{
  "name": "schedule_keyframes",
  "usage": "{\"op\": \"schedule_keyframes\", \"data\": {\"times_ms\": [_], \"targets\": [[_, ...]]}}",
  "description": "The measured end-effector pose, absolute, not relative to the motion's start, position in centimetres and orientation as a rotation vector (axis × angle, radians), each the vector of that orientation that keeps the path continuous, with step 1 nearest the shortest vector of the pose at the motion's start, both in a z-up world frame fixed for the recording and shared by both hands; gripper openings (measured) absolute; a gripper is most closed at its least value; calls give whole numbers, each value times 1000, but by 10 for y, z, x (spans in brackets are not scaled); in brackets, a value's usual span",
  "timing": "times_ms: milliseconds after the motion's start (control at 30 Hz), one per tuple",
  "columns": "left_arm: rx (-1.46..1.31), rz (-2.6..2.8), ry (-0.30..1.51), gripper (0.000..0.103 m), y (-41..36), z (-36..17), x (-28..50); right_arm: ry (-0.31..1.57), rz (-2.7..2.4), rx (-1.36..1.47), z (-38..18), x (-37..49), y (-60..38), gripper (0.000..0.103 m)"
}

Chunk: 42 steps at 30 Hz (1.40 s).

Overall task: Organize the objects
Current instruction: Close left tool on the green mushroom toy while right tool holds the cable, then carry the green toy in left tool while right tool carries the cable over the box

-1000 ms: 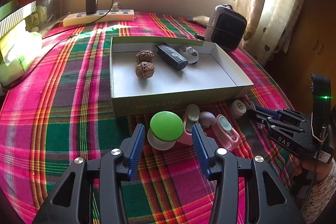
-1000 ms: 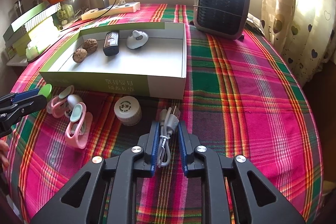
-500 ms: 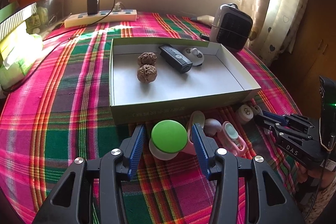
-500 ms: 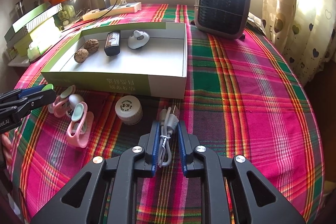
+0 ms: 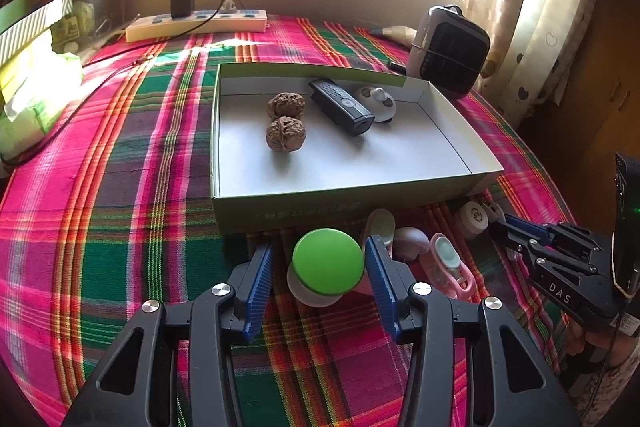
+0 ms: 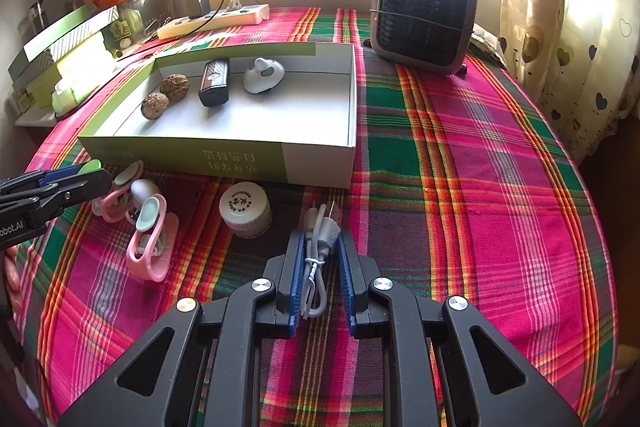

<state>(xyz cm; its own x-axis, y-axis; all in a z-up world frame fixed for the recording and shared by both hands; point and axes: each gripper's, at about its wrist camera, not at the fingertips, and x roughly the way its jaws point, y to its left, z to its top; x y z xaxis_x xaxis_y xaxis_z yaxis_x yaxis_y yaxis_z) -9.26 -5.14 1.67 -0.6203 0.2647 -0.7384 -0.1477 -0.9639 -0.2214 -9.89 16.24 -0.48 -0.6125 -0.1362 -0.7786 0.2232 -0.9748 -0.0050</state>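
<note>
A round thing with a green top (image 5: 327, 267) lies on the plaid cloth just before the open green box (image 5: 320, 205). My left gripper (image 5: 319, 245) straddles it with the jaws closing. The right pad (image 5: 376, 267) is at its edge, while a gap remains on the left side. My right gripper (image 6: 321, 234) is shut on a coiled grey cable (image 6: 314, 275) with a plug, close to the cloth. In the box lie two walnuts (image 5: 286, 135), a black remote (image 5: 340, 103) and a white gadget (image 5: 378, 99).
Pink clip-like things (image 6: 150, 247) and a white capped jar (image 6: 245, 207) sit between the two grippers, in front of the box. A grey heater (image 6: 422, 19) stands at the back right, a power strip (image 6: 212, 19) along the wall, stacked boxes (image 6: 64, 43) at left.
My left gripper has slid forward, so the green-topped thing now sits deeper between its jaws, which stand slightly narrower. My right gripper and the cable have not moved.
</note>
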Motion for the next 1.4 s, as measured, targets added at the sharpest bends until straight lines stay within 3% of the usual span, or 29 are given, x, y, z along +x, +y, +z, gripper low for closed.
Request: {"op": "schedule_keyframes", "data": {"times_ms": [367, 1400], "targets": [[-1227, 2624, -193, 32, -50, 18, -92, 148, -2649, 1267, -5, -99, 162, 18], [-1195, 2645, -187, 31, -54, 28, -86, 129, -2649, 1258, -3, -97, 164, 18]]}}
